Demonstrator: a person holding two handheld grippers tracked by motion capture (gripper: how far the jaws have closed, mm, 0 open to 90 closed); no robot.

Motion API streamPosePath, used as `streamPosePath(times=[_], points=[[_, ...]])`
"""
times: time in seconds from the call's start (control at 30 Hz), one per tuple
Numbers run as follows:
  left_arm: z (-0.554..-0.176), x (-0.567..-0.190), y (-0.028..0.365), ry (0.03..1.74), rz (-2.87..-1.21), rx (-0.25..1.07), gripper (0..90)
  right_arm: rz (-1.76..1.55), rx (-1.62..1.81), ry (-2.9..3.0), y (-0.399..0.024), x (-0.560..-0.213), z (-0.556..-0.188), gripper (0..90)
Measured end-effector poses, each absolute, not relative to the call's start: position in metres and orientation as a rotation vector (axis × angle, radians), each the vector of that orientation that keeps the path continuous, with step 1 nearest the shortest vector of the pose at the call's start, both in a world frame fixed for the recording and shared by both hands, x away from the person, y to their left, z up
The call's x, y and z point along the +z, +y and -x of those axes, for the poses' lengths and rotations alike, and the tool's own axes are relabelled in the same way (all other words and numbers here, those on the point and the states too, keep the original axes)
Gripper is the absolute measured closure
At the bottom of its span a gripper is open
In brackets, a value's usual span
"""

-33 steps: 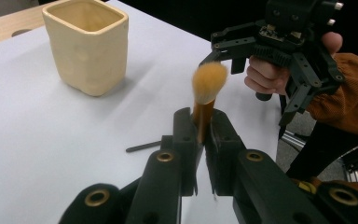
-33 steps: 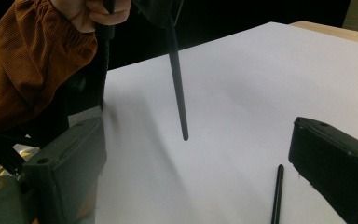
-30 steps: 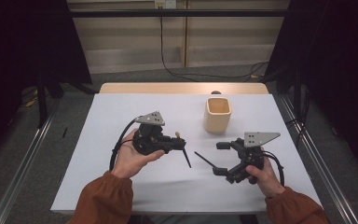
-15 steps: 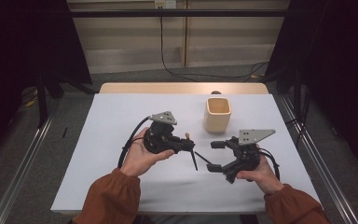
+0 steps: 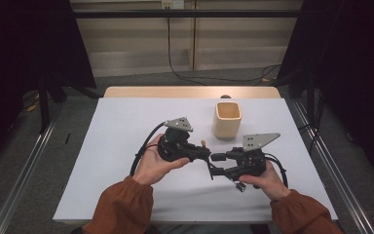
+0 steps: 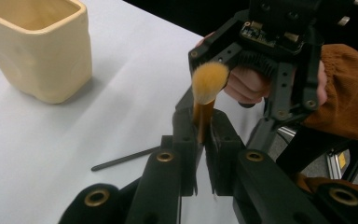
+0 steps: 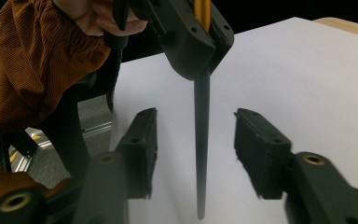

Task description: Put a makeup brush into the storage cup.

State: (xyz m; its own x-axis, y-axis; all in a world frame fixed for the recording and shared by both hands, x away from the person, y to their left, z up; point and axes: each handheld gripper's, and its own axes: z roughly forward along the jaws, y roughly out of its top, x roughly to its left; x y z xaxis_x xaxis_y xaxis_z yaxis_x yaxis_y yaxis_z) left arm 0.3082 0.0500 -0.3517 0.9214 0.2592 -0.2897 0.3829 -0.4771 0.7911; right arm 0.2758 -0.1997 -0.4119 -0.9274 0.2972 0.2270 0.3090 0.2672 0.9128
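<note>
My right gripper [image 5: 214, 165] sits at about five o'clock on the white table [image 5: 126, 126], its fingers [image 7: 142, 144] half apart and just now closing, the makeup brush's [image 6: 204, 100] dark handle [image 7: 201, 140] between them but untouched. At the table's centre, my left gripper [image 5: 205, 155] has its fingers [image 6: 182, 135] clamped on the brush's amber neck, bristle tuft pointing at the right gripper. Beyond, toward one o'clock, a cream square cup [image 5: 227, 119] stands upright, well apart.

Brush [image 6: 208, 84] w/ soft fluffy bristles, matt black handle; cup [image 6: 37, 44] glossy ceramic-looking; counter [image 5: 126, 136] smooth matt; sleeve [image 7: 32, 60] ribbed cloth.
</note>
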Motion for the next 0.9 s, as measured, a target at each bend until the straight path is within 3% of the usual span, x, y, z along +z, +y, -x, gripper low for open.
streamPosePath(times=[0.1,0.27,0.9], points=[[-0.308,-0.353,0.051,0.461,-2.089,-0.164,83.6,0.579,-1.791,-2.489,-0.196,-0.413,-0.276,61.2],[-0.306,-0.356,0.055,0.457,-2.078,-0.174,83.6,0.580,-1.783,-2.492,-0.191,-0.414,-0.278,68.7],[-0.306,-0.362,0.054,0.461,-2.062,-0.190,83.6,0.594,-1.786,-2.489,-0.184,-0.416,-0.281,82.1]])
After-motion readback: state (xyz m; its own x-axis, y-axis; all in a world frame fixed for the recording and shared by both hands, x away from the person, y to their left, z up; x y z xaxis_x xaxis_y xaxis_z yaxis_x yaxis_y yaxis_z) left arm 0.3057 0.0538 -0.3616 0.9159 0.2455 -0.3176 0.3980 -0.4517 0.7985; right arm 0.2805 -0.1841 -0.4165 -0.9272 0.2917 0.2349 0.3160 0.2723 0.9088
